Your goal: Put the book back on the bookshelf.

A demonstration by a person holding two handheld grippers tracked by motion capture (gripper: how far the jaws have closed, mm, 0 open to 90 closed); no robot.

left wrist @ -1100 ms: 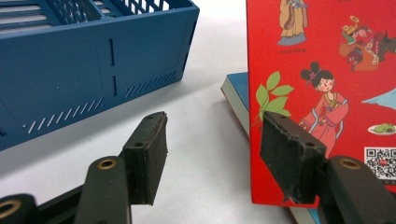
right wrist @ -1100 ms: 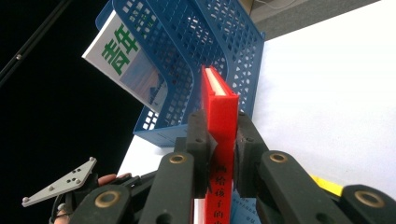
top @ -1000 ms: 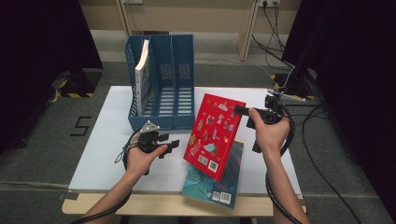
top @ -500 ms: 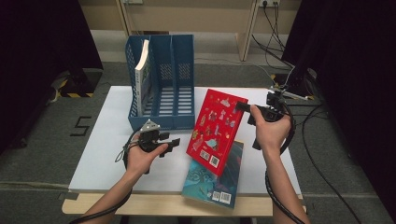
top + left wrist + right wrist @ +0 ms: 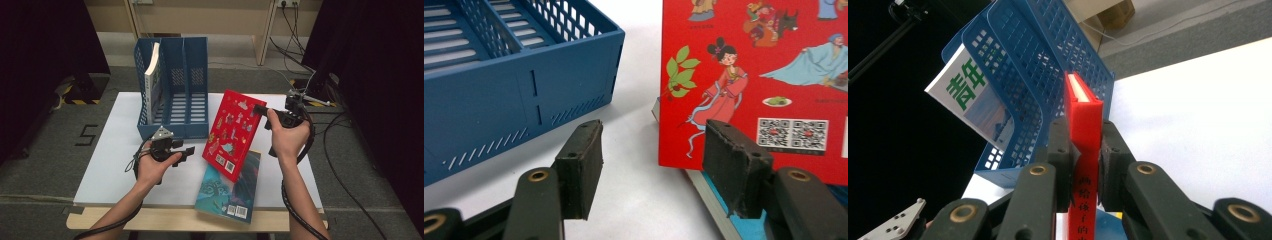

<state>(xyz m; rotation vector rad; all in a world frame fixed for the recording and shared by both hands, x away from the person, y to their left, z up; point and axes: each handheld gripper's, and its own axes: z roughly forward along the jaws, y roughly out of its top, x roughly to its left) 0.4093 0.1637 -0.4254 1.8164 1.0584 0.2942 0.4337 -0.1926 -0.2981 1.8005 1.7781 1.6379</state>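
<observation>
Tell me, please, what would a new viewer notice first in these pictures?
First, the red picture book, tilted up at the table's middle with the right gripper shut on its spine. Behind it stands a blue file rack with one magazine in its left slot. The left gripper waits open near the book's lower corner.

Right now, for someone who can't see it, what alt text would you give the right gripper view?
Two black pads of the right claw pinch the spine of a red book held upright on edge. Behind it stands a blue mesh file rack with a white magazine bearing green characters, on a white table.
</observation>
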